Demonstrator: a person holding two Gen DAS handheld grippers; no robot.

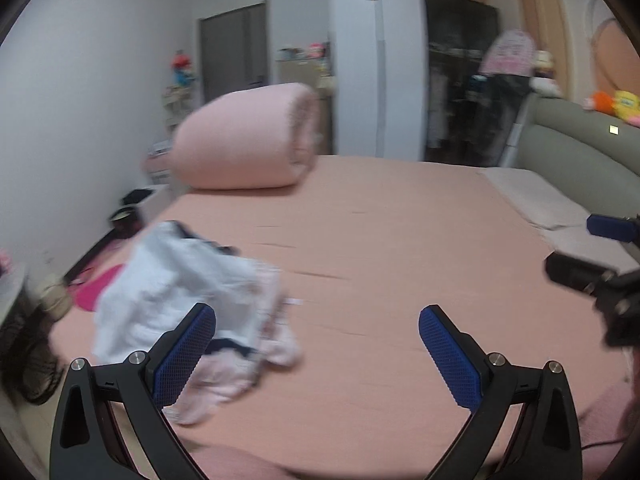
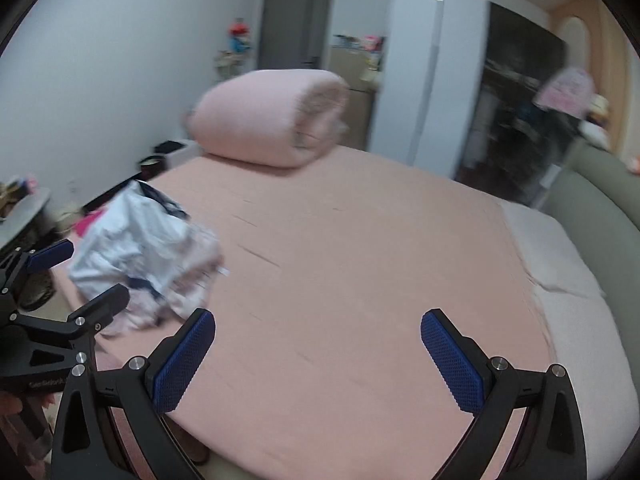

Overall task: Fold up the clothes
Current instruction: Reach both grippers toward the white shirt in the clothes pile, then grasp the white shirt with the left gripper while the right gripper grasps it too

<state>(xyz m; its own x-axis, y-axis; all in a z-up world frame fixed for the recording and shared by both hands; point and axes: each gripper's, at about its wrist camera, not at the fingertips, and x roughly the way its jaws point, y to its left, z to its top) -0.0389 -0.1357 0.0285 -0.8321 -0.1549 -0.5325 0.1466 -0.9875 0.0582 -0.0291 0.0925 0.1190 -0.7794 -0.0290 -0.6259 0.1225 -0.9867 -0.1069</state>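
**Nothing folded yet, pile still sitting in a heap**

Since both sets of jaws are spread wide with nothing between them, no garment can be said to be held at this point. The left gripper (image 1: 318, 354) is carried low over the near edge of the bed (image 1: 400, 240), and the clothes pile (image 1: 192, 300) is seen just past its left finger, so it looks like the closer of the two to a grab. The right gripper (image 2: 318, 356) is held further along the same edge, over bare sheet, with the clothes pile (image 2: 148, 252) off to its left and the left gripper (image 2: 80, 280) poking in between.

The heap itself is a crumpled mix: mostly white fabric, some pale pink stuff underneath, a bit of dark navy trim showing. How many pieces are in there can't be told, the shot is too blurry. It is bunched at the near left corner of the mattress, and nothing flat or stacked is seen anywhere on the sheet, so the task is judged to be right at the start. Pulling one piece out, spreading it on the open pink sheet and then the folds themselves are all still left to be done.

Further back, a rolled pink duvet (image 1: 248, 140) is parked at the far side of the bed, well apart from the heap. Beyond that, a white wardrobe (image 1: 376, 68) and a grey door (image 1: 234, 52) are made out.
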